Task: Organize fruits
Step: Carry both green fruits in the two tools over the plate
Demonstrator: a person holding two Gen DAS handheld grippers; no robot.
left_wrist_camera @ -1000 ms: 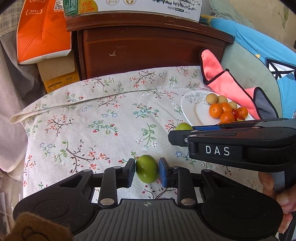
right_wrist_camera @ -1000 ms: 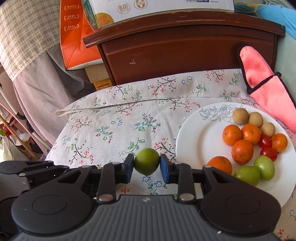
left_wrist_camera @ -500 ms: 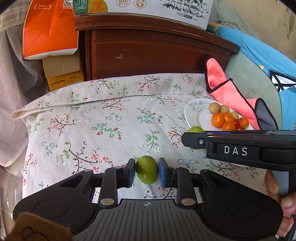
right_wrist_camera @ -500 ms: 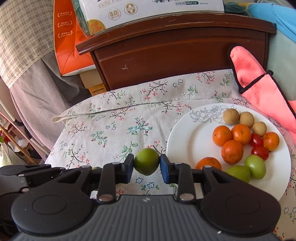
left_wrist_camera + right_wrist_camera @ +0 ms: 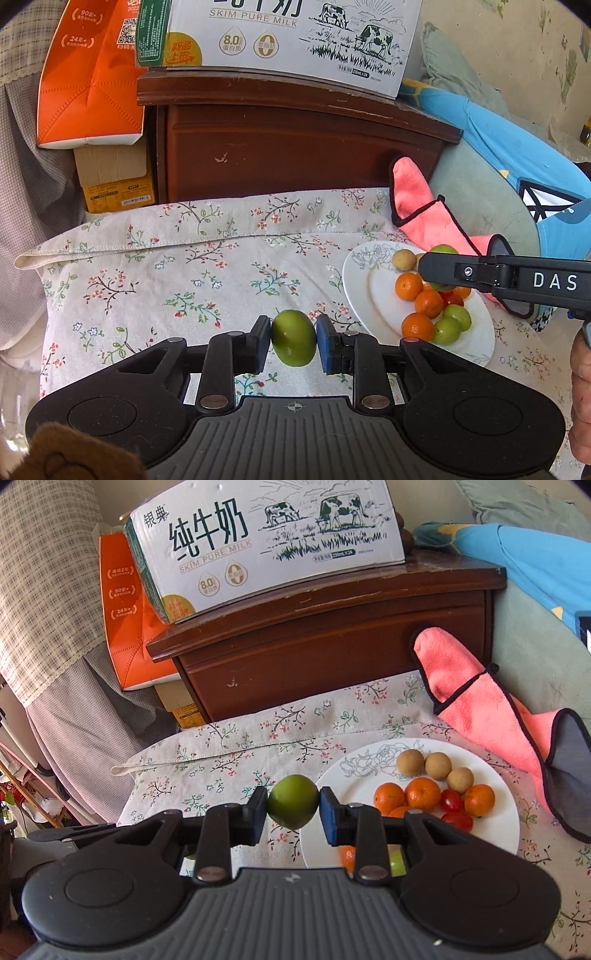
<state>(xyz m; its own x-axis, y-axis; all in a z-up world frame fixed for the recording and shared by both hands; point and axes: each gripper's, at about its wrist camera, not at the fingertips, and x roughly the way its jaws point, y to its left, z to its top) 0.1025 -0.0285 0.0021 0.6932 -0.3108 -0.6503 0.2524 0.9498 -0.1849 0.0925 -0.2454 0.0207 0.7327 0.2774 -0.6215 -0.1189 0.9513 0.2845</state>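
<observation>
My left gripper (image 5: 293,338) is shut on a green fruit (image 5: 293,338) and holds it above the floral cloth, left of the white plate (image 5: 360,291). My right gripper (image 5: 293,806) is shut on another green fruit (image 5: 293,806), held raised at the plate's (image 5: 332,834) left rim. In the left wrist view the right gripper's arm (image 5: 517,278) reaches over the plate with its green fruit (image 5: 443,250) showing at its tip. The plate holds oranges (image 5: 423,793), cherry tomatoes (image 5: 451,800), brown longans (image 5: 410,762) and green fruits (image 5: 456,317).
A pink cloth (image 5: 476,701) lies right of the plate. A brown wooden cabinet (image 5: 332,653) stands behind the table with a milk carton box (image 5: 266,542) on top. Orange boxes (image 5: 88,77) stand at the back left. The floral cloth (image 5: 166,280) covers the table.
Both grippers have risen with their green fruits. The right gripper has moved further over the plate. Both stay shut.
</observation>
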